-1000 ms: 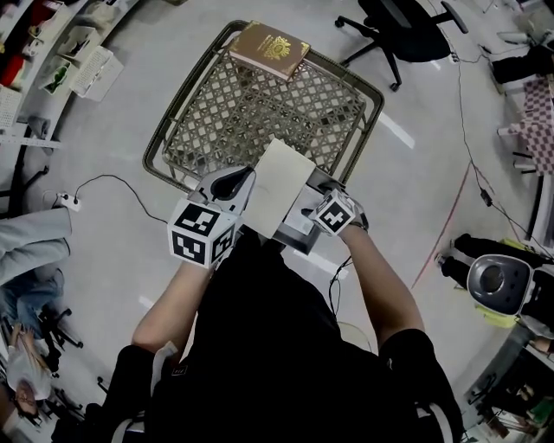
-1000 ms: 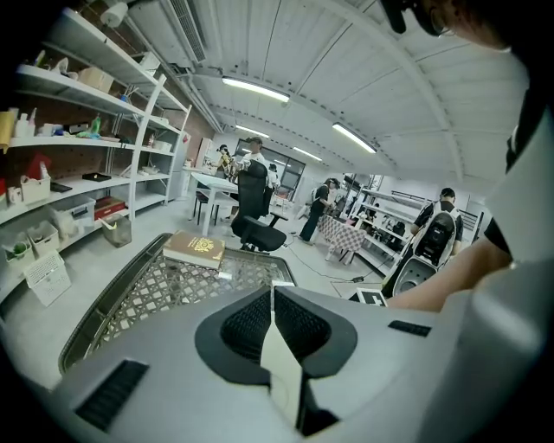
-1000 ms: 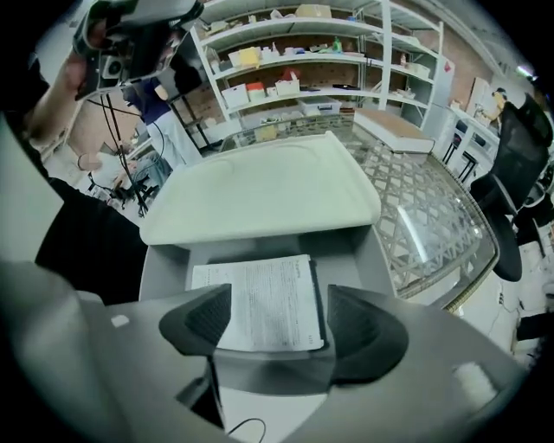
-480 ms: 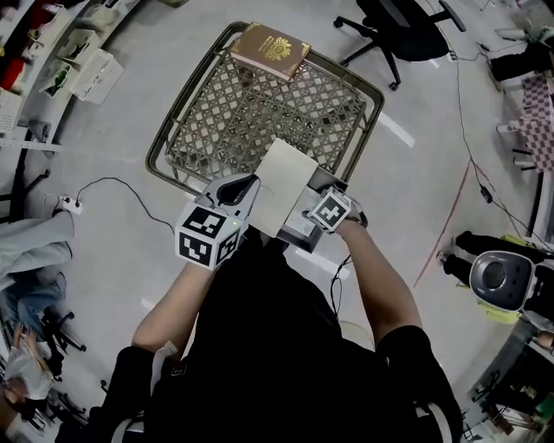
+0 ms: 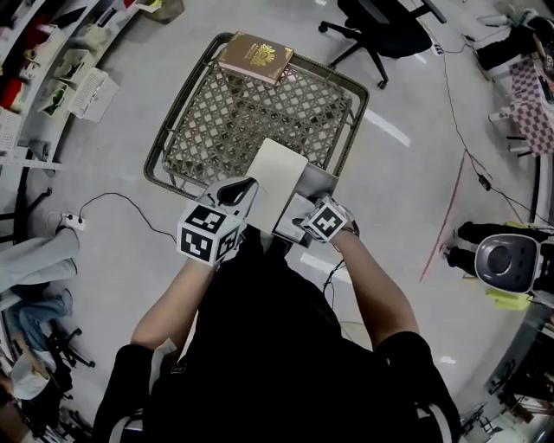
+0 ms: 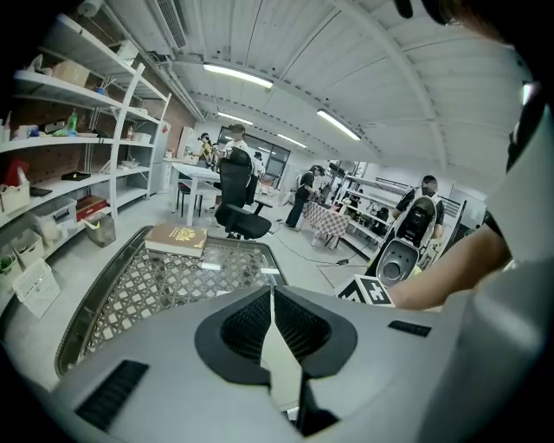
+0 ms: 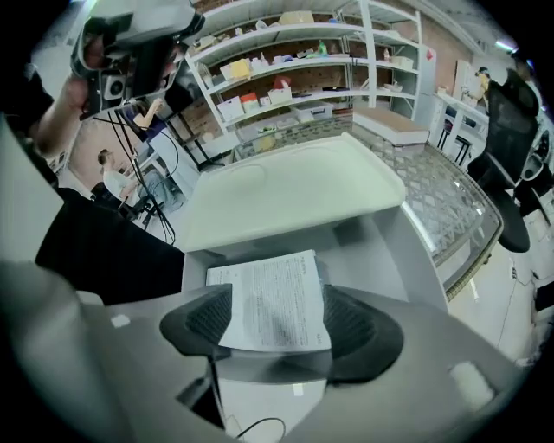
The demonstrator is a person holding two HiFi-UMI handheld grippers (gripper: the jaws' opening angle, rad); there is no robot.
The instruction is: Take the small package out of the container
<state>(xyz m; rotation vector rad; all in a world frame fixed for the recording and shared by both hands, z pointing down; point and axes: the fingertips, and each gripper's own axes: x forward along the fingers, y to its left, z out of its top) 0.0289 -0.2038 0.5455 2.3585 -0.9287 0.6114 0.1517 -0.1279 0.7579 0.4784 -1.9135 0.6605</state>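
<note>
A pale cardboard box (image 5: 318, 182) is held up in front of the person, above the near edge of a mesh cart. Its flat lid (image 5: 275, 179) stands open, and my left gripper (image 5: 250, 185) is shut on the lid's edge; in the left gripper view the thin panel (image 6: 279, 363) runs between the closed pads. My right gripper (image 5: 302, 221) reaches into the box. The small white package (image 7: 275, 299) with printed text sits between its two pads, which press on its sides. Beyond it lie the box wall (image 7: 412, 253) and the open lid (image 7: 290, 195).
A wire-mesh cart (image 5: 177, 130) stands on the floor ahead, with a brown book (image 5: 255, 57) on its far rim. A black office chair (image 5: 381, 26) is behind it. A power strip and cable (image 5: 67, 222) lie at left, a grey machine (image 5: 502, 264) at right. People stand far off (image 6: 305, 186).
Both grippers keep the same hold on the lid and the package. They and the box have drifted slightly left and lower in the head view, which has itself shifted.
</note>
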